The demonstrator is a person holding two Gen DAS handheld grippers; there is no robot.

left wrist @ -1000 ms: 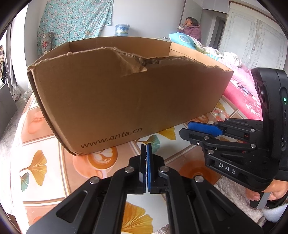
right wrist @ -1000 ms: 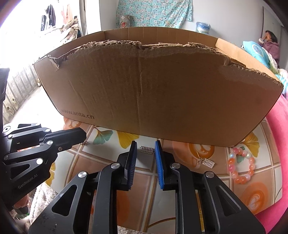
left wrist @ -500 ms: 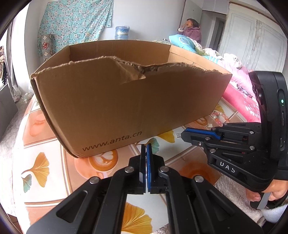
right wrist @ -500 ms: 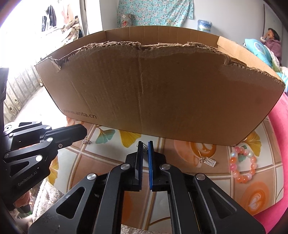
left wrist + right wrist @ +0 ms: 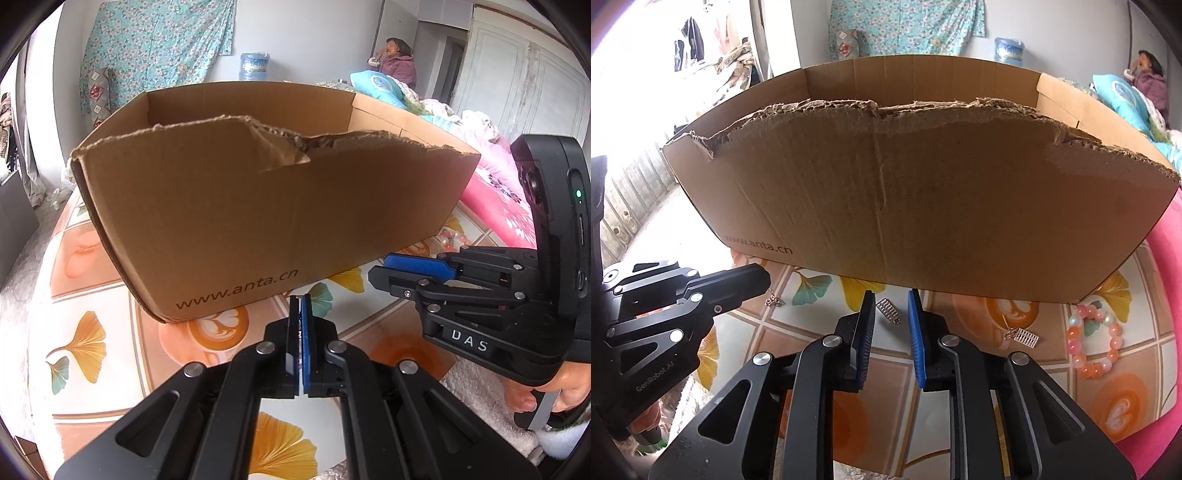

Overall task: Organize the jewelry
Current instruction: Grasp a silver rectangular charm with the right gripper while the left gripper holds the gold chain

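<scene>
Right wrist view: right hand-held gripper (image 5: 891,308) opening, jaws apart, small silver grid-shaped metal charm (image 5: 887,308) lying loose on the desk (image 5: 820,332) between the tips, ungripped. Beyond, torn brown cardboard box (image 5: 923,206). Further right, pink-and-orange beaded bracelet (image 5: 1093,339). Left hand-held gripper (image 5: 300,306) pinched closed, empty.

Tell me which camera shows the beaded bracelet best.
The right wrist view: the beaded bracelet lies in full on the patterned tabletop, its whole ring of orange, pink and white beads visible. The left wrist view shows only a few beads peeking between the cardboard box and the right gripper.
</scene>
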